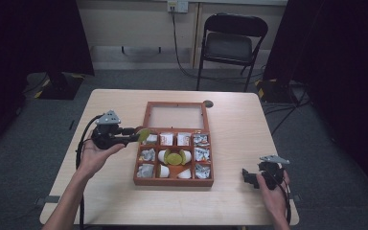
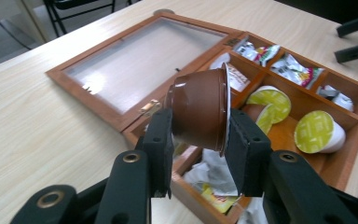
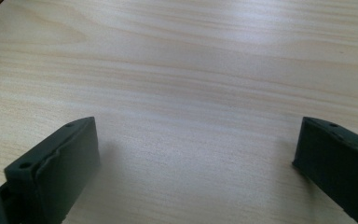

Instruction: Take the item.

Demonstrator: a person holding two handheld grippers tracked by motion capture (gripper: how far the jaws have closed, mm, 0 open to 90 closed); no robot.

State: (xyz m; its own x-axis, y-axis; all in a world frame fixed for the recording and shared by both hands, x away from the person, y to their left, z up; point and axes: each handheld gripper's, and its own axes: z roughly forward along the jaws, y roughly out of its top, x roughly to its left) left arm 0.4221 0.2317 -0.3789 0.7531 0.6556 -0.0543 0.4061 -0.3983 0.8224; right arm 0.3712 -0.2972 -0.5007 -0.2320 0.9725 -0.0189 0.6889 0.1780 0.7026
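A wooden compartment box (image 1: 173,181) lies open in the middle of the table, its glass lid (image 1: 175,116) folded back flat. My left gripper (image 1: 135,135) hovers at the box's left rim, shut on a brown coffee capsule (image 2: 200,108) with a yellow-green lid (image 1: 143,134), held on its side above the table. More capsules with yellow-green lids (image 2: 313,132) rest in the box's middle compartments, and foil sachets (image 2: 294,70) fill others. My right gripper (image 1: 250,177) rests low near the table's right front corner, open, with bare wood between its jaws (image 3: 196,149).
A black folding chair (image 1: 230,43) stands beyond the table's far edge. Dark curtains hang on both sides. A small round cap (image 1: 207,103) sits near the far edge behind the box lid. Bare tabletop (image 1: 110,191) stretches left and front of the box.
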